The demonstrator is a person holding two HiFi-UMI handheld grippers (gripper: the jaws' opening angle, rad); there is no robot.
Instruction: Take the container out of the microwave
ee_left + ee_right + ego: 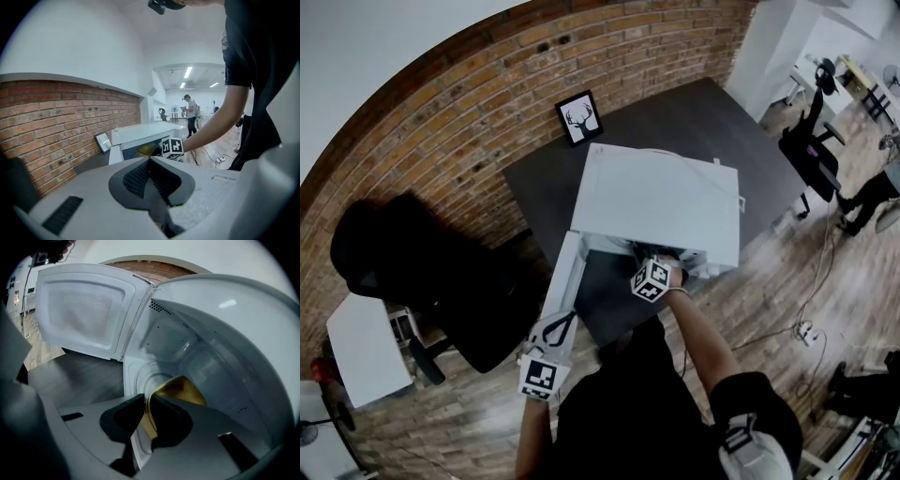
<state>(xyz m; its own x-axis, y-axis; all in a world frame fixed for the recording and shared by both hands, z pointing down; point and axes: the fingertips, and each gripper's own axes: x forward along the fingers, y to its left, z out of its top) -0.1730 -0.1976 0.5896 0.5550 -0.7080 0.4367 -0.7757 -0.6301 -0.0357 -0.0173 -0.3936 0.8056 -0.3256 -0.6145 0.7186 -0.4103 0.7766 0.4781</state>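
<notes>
The container [180, 387] is a yellow, open-topped one. It stands on the floor of the microwave [661, 202] cavity, low in the centre of the right gripper view. Only its yellow inner wall shows; whether it holds anything cannot be made out. The right gripper [146, 400] reaches into the cavity, and its two dark pads are closed on the near wall of the container, one pad outside and one inside the rim. In the head view this gripper sits at the microwave's mouth, just below the middle of the frame.

The left gripper [150, 160] hangs outside, at the lower left of the head view. Its jaws are pressed together with nothing between them.

The microwave door [84, 310] is swung wide open and fills the upper left of the right gripper view, clear of the opening. The white microwave stands on a dark table [703, 131]. A framed deer picture [579, 117] leans on the table behind it, against the brick wall [441, 122]. A black chair [412, 262] stands at the left of the head view, and a power strip [806, 330] with cables lies on the wooden floor at the right. In the left gripper view another person [190, 112] stands far off in the room.
</notes>
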